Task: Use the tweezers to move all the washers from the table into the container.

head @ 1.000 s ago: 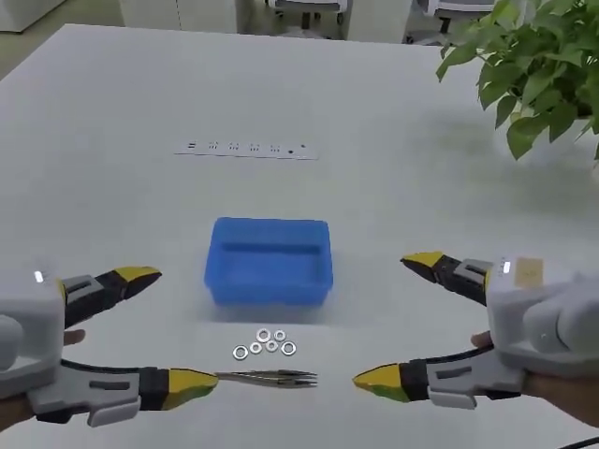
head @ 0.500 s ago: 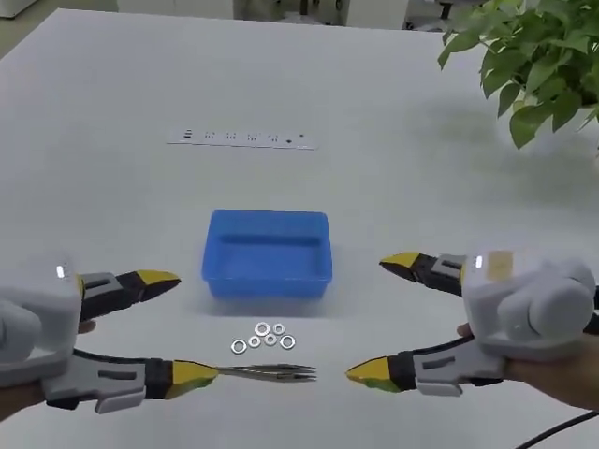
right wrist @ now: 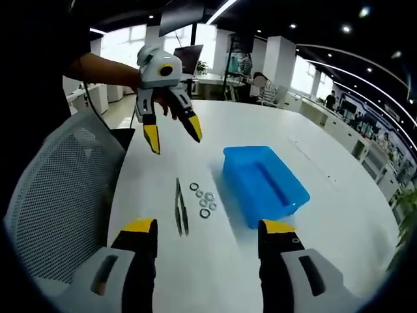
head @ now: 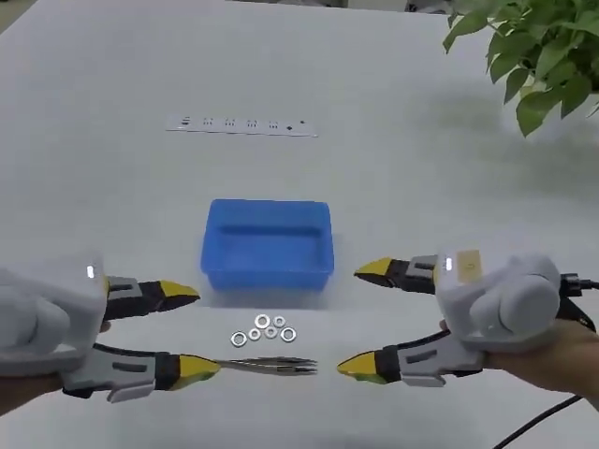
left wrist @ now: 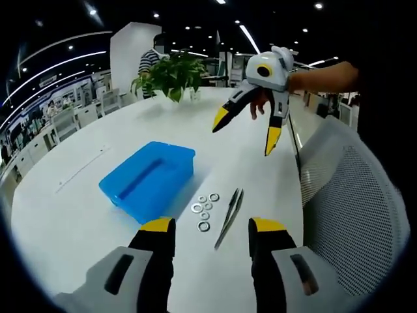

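A blue container (head: 268, 243) stands mid-table, with several small washers (head: 264, 329) lying loose just in front of it. Metal tweezers (head: 271, 365) rest on the table nearer me than the washers. My left gripper (head: 199, 330) is open, its lower fingertip close to the tweezers' left end. My right gripper (head: 353, 319) is open on the other side, a little off the tweezers' tip. From the left gripper view the tweezers (left wrist: 229, 217), washers (left wrist: 204, 208) and container (left wrist: 148, 179) lie ahead of the open jaws. The right gripper view has the tweezers (right wrist: 180, 214) and washers (right wrist: 203, 201) between its jaws.
A flat white socket strip (head: 241, 125) lies farther back on the table. A leafy plant (head: 533, 56) stands at the far right. A cable (head: 543, 416) trails from the right gripper. A mesh chair (left wrist: 352, 208) sits at the table's near edge.
Both grippers have moved inward toward the tweezers, the left one rightward and the right one leftward. The head camera has tilted down a little. Tweezers and washers lie where they were.
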{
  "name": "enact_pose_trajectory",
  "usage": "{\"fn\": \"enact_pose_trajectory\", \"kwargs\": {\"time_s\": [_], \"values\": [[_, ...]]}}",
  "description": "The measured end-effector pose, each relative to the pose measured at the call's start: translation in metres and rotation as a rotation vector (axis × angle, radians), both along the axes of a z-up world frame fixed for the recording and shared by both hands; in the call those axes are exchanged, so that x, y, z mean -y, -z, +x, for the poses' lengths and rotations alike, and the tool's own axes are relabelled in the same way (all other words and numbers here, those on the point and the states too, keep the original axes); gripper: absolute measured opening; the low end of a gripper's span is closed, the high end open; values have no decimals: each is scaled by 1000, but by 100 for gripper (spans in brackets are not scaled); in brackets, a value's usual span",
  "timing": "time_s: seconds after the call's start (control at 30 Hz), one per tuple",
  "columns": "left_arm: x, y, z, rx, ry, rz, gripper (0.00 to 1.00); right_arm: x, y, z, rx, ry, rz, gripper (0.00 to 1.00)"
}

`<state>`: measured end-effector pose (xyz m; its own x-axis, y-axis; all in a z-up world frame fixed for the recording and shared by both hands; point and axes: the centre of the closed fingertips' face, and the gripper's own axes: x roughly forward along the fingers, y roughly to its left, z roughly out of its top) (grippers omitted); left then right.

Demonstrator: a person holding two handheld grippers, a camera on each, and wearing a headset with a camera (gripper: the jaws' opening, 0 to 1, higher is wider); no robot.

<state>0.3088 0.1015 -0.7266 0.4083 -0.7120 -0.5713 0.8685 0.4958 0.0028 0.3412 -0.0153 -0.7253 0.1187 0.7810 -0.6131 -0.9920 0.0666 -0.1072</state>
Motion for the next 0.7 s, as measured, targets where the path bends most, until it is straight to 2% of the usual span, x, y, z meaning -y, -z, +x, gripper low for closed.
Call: {"fn": "enact_pose_trajectory", "kwargs": {"time_s": [0.17, 0.37, 0.7], "values": [[0, 11, 0, -16, 38, 37, 40, -6, 6, -4, -5, -47, -13, 56], [3, 21, -2, -38, 87, 58, 30, -14, 13, -6, -11, -90, -31, 48], [5, 38, -5, -57, 150, 108, 24, -26, 25, -10, -22, -155, -52, 41]]}}
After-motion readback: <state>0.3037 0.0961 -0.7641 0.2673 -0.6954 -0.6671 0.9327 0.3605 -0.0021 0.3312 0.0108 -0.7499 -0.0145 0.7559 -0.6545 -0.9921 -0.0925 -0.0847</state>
